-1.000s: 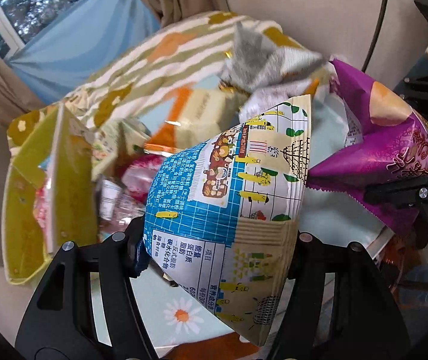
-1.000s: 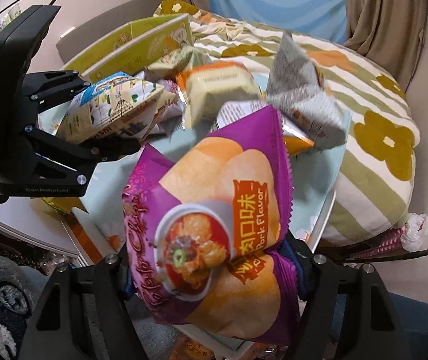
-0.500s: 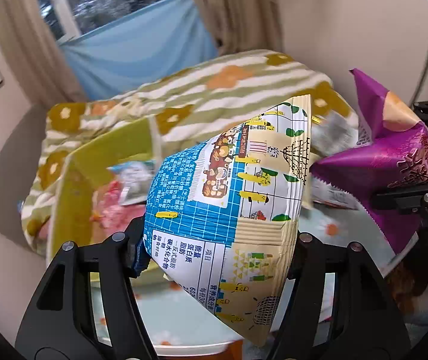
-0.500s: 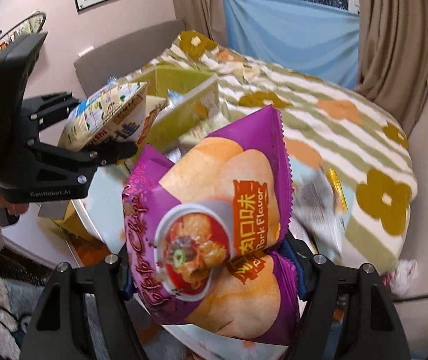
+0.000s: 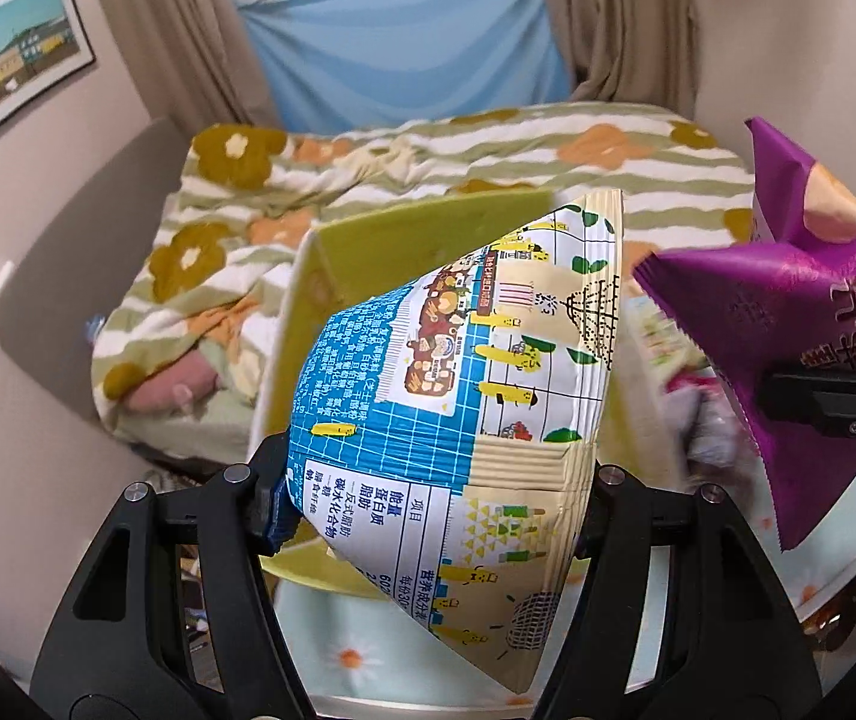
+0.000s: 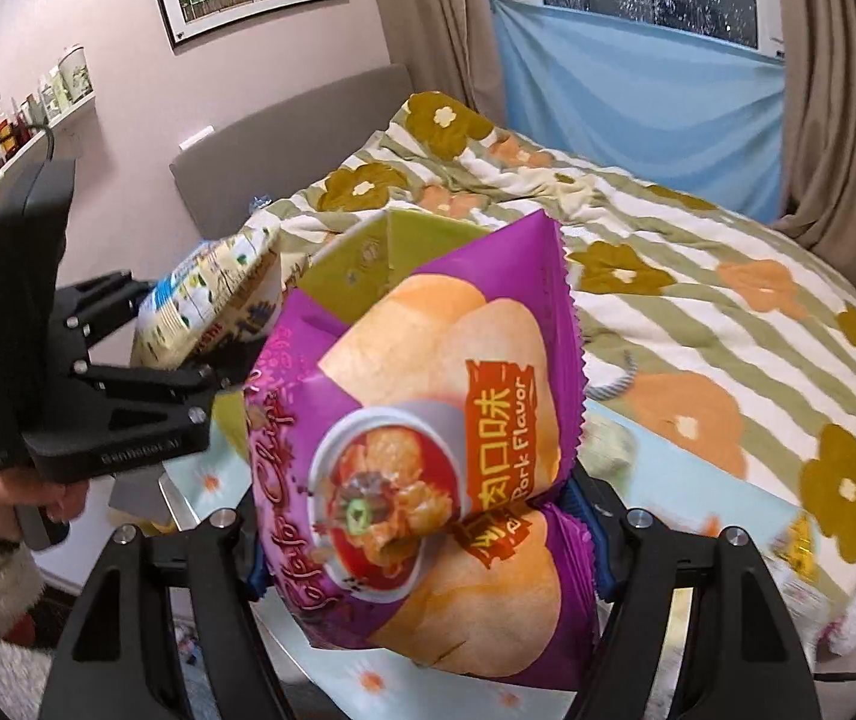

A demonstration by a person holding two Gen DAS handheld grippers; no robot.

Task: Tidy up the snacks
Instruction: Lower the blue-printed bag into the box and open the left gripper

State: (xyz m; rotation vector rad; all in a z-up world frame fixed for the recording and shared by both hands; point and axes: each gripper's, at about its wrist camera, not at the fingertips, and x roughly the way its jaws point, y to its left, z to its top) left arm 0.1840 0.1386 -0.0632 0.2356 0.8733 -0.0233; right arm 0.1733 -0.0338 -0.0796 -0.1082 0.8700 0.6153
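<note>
The left gripper (image 5: pixel 433 492) is clamped on the crimped end of a puffy blue, white and cream snack bag printed with small drawings (image 5: pixel 463 396). Gripping the flat seam is likely what gives the pads firm purchase, since the air-filled body would slip or crush. The bag's long axis runs along the fingers, its far end pointing up and away toward an open yellow-green cardboard box (image 5: pixel 380 240).

The right gripper (image 6: pixel 428 540) is clenched in the same way on the lower part of a shiny purple crisp bag showing pale crisps and an orange label (image 6: pixel 428 408). Its long axis also follows the fingers, with the serrated top seam aimed up and forward, printed face to the camera.

Both bags hang in the air above a pale floral tablecloth (image 6: pixel 368 681), side by side and close, though whether they touch I cannot tell. Held aloft and aimed at the box just beyond them, they look ready to be dropped in, which seems the sorting step in hand.

Behind the box lies a bed with a green-striped flowered blanket (image 6: pixel 697 312), then a blue cloth under the window (image 6: pixel 637 108).
</note>
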